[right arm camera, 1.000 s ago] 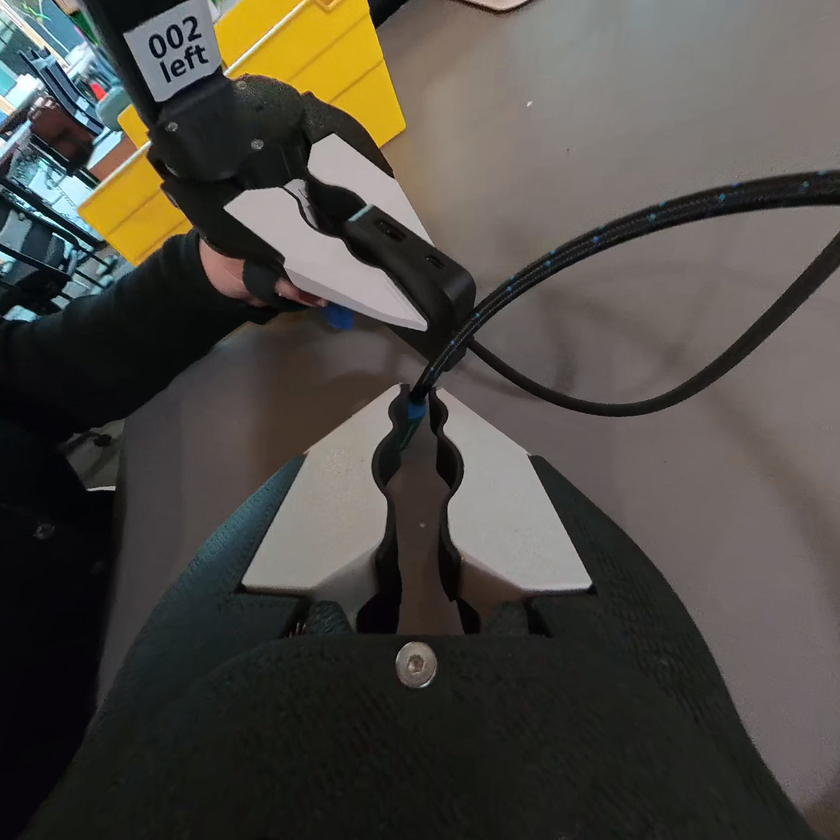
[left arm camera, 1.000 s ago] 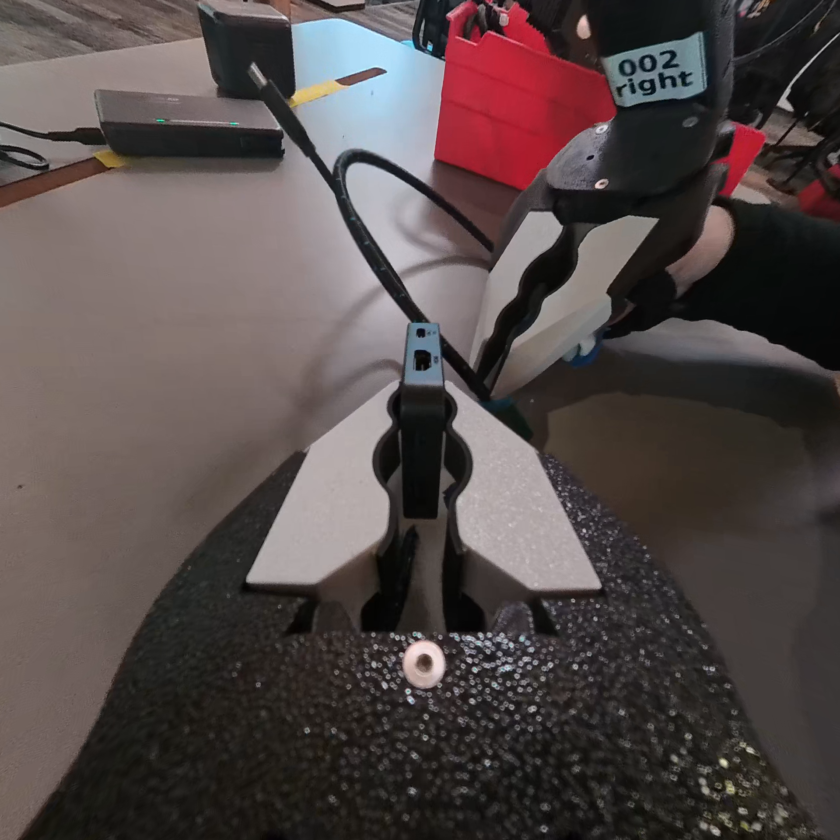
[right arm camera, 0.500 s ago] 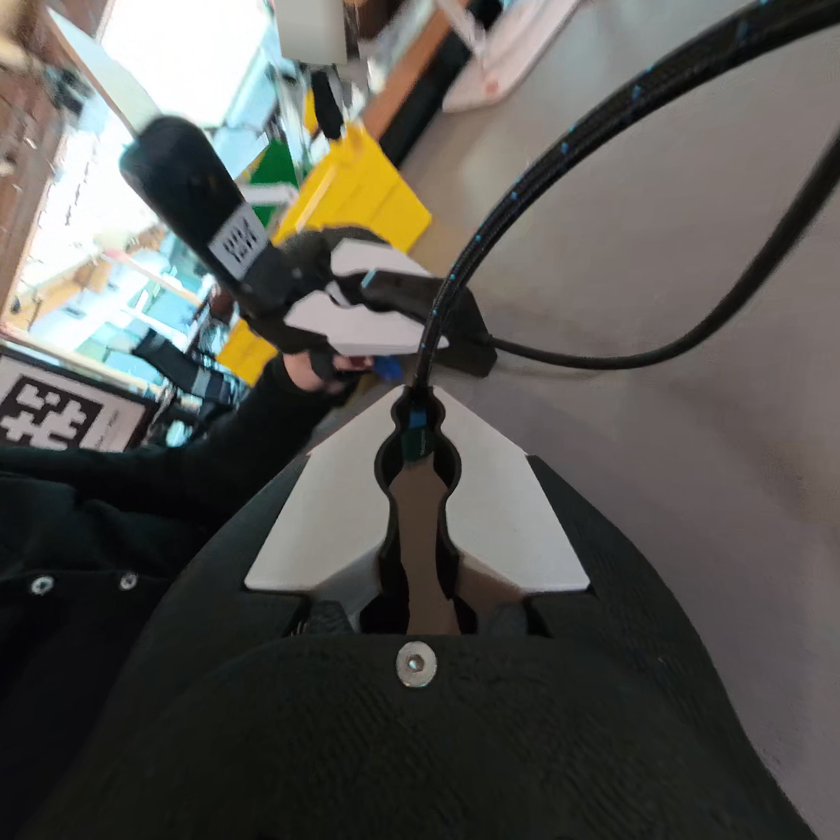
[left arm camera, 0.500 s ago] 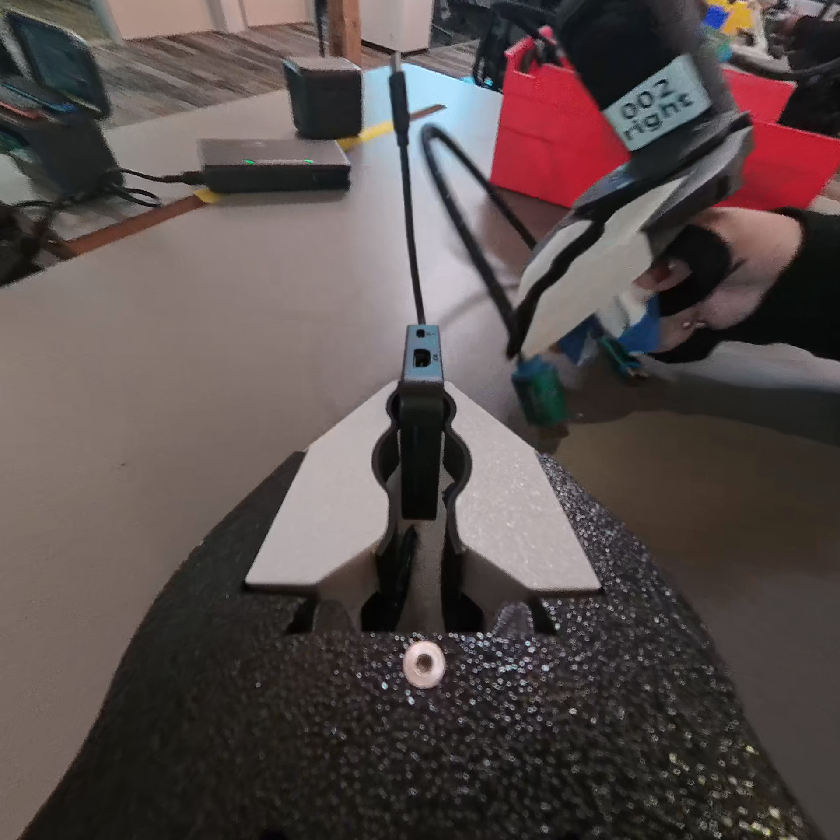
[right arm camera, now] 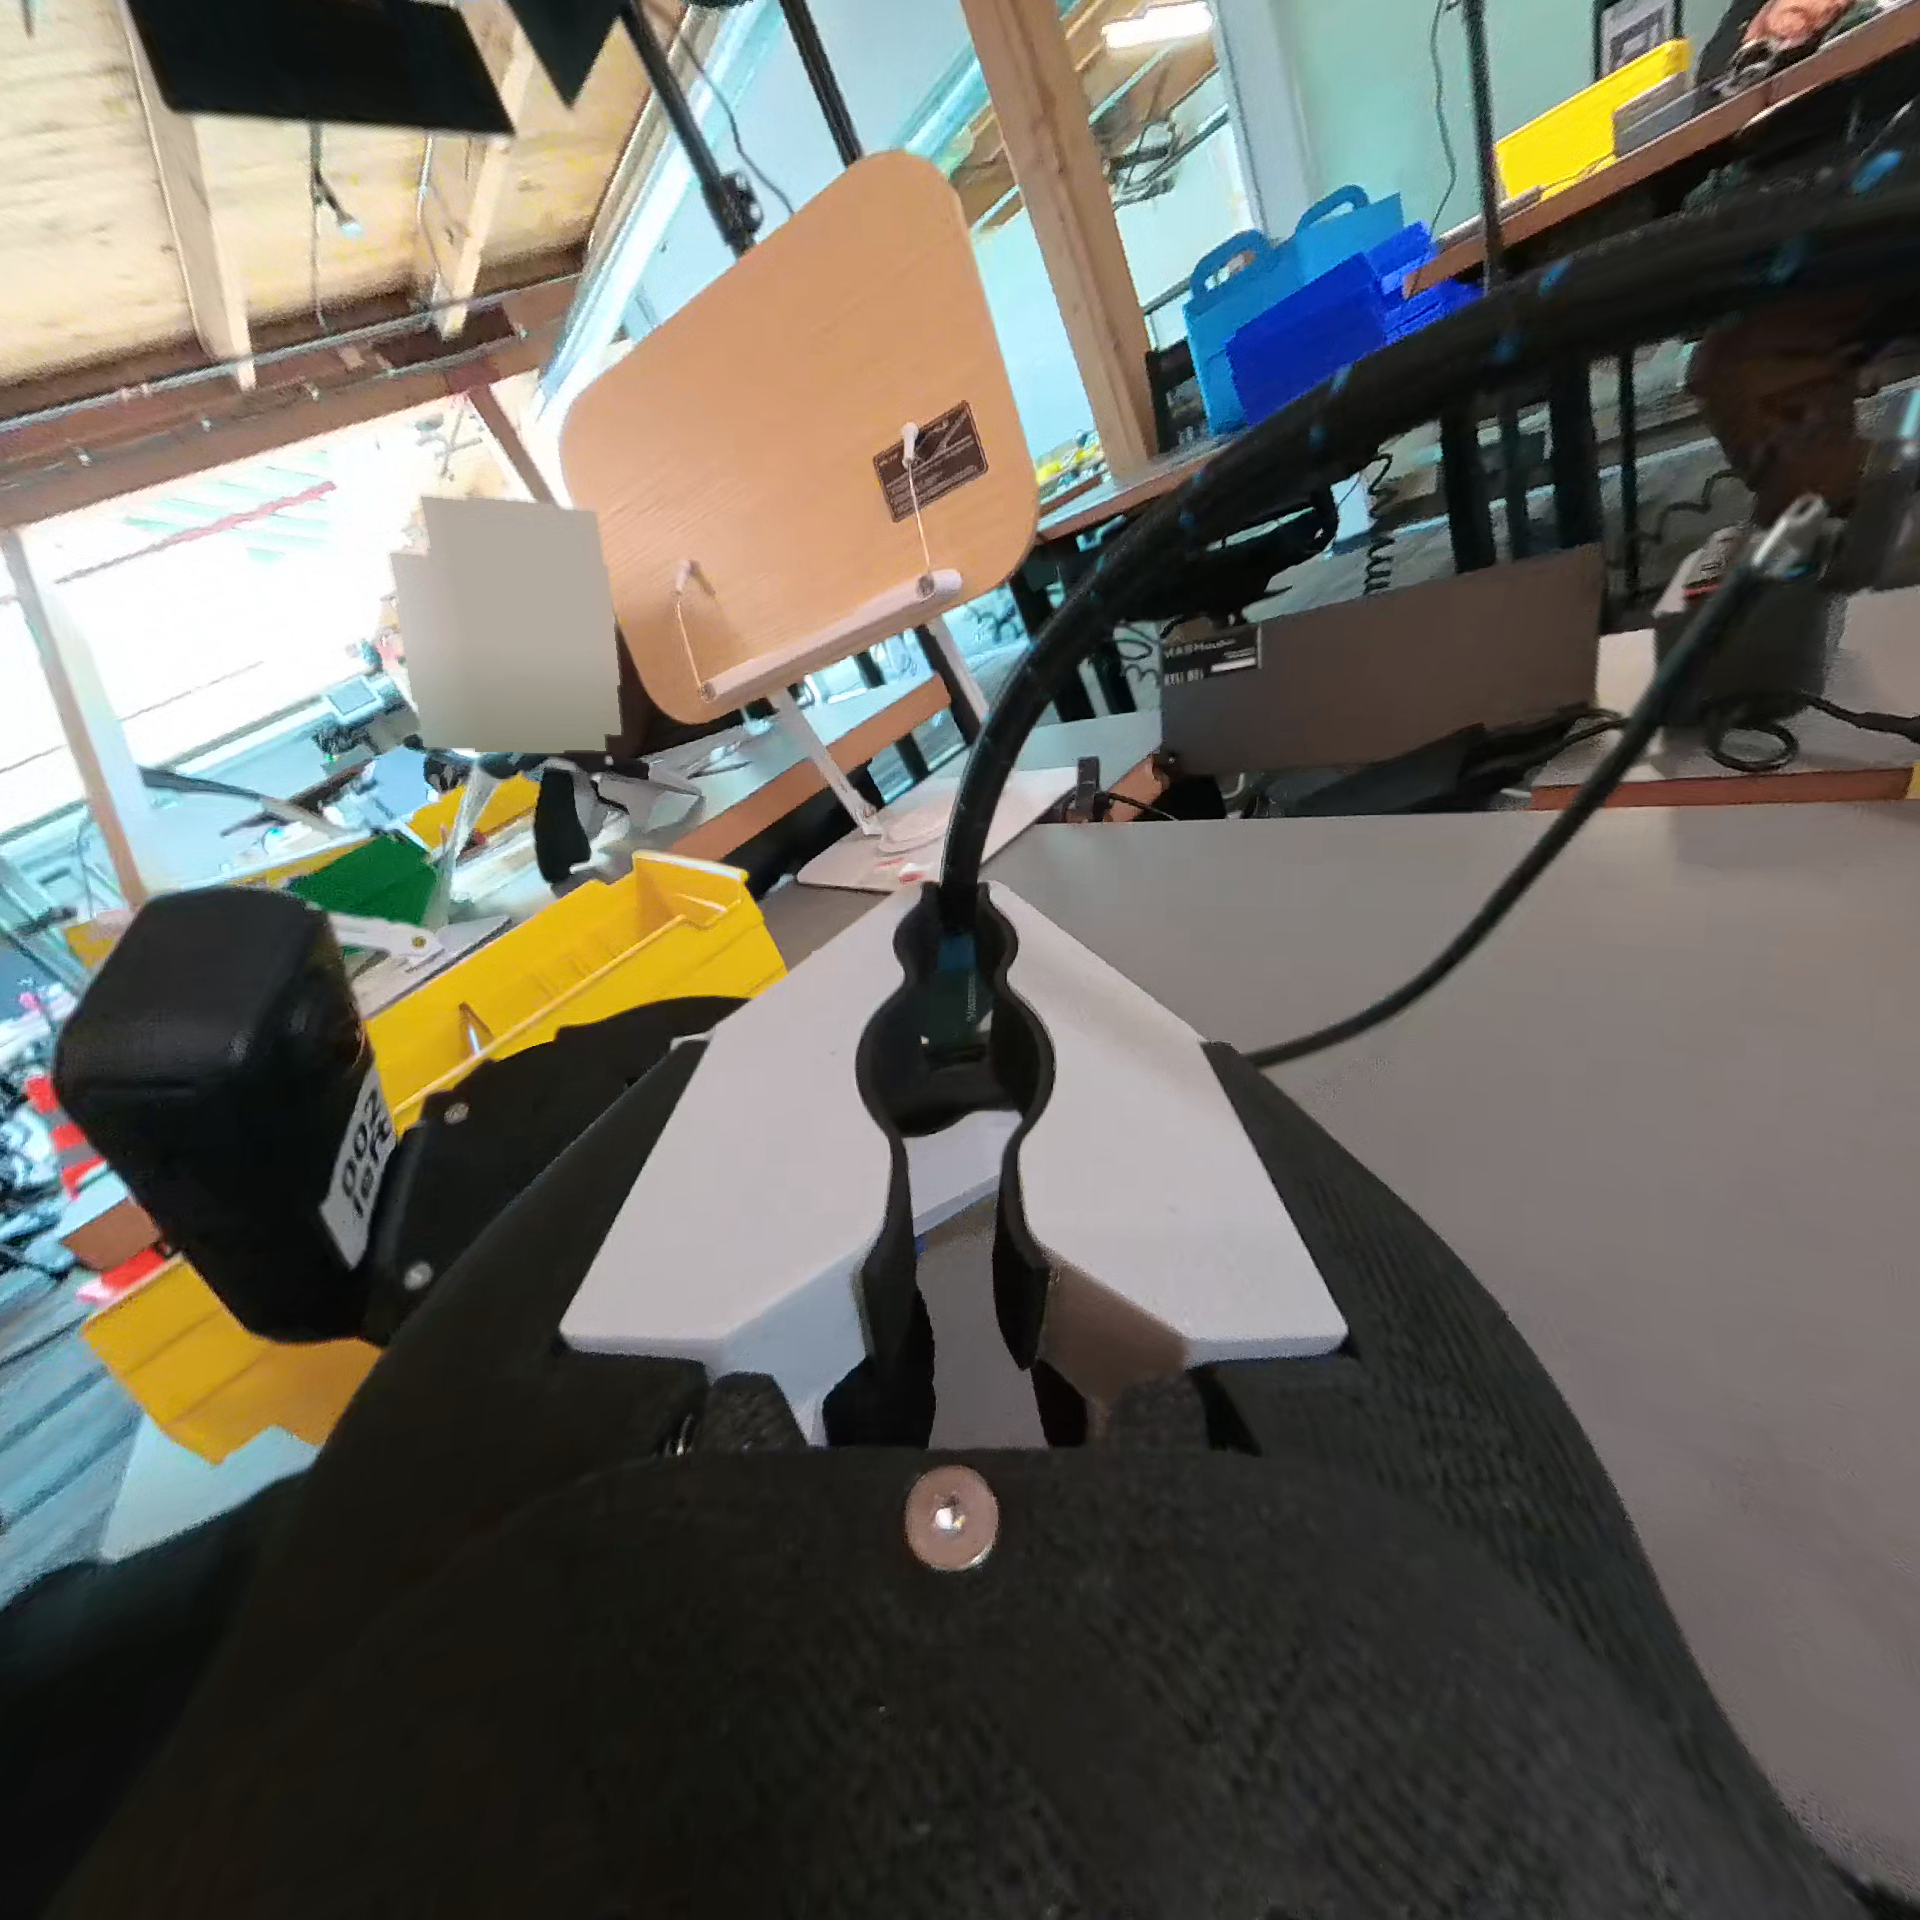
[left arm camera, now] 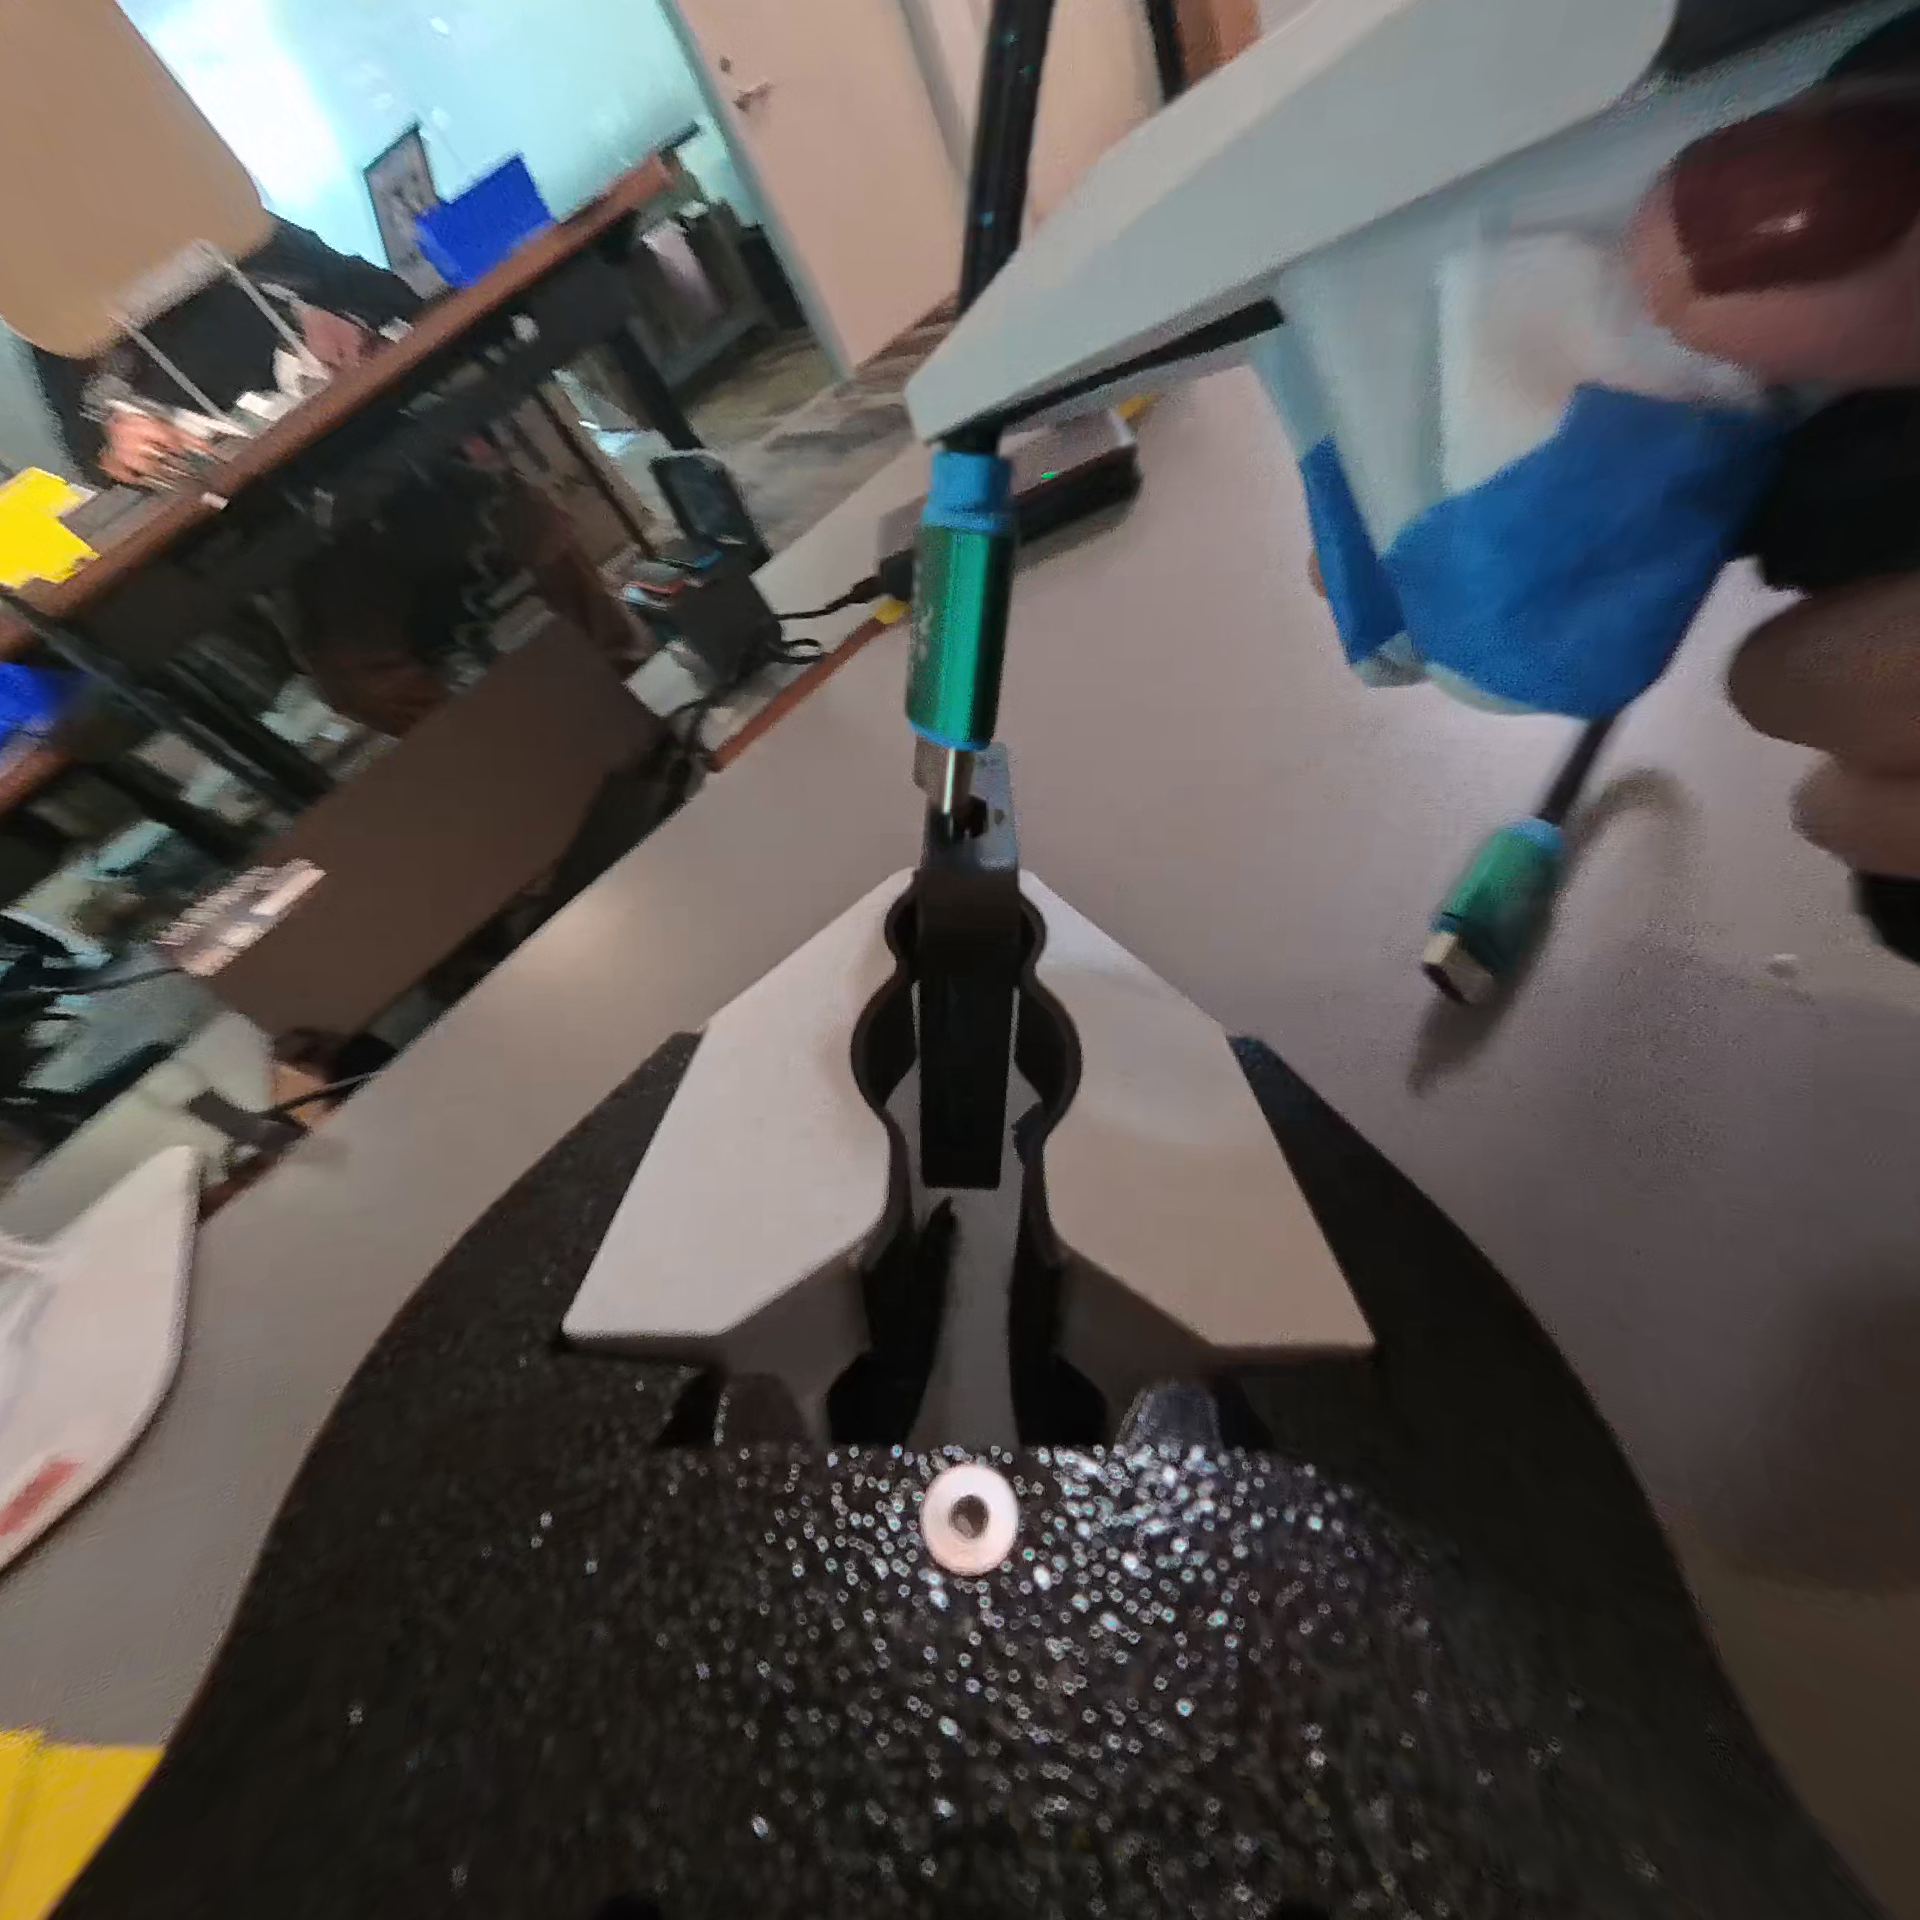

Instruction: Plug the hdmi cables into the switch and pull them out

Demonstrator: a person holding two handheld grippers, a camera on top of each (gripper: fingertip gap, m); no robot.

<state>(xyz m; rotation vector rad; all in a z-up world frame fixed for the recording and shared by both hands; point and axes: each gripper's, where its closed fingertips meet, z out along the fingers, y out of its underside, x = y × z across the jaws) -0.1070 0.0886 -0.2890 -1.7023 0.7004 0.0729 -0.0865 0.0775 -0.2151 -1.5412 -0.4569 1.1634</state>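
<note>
While the left gripper (left arm camera: 966, 904) points to 12 o'clock, its fingers (left arm camera: 790, 1091) squeeze a thin black switch (left arm camera: 964, 1018) that stands on its edge, with one pad pressing on each side. The switch's far end sticks out past the fingertips and shows a small port. The right gripper (left arm camera: 961, 442) reaches in from about 1 o'clock, and its fingers are clenched on the top of a green plug (left arm camera: 954, 623) with a blue band. The plug's silver tip is at the port of the switch; how far in it sits I cannot tell. In the right wrist view, the same plug (right arm camera: 961, 1003) sits between the black pads, and its black cable (right arm camera: 1013, 717) curves up toward 1 o'clock. A second green plug (left arm camera: 1491, 899) hangs on a thin cable at 3 o'clock, above the grey desk (left arm camera: 1195, 727). A yellow bin (right arm camera: 582, 966) sits at 9 o'clock in the right wrist view.
</note>
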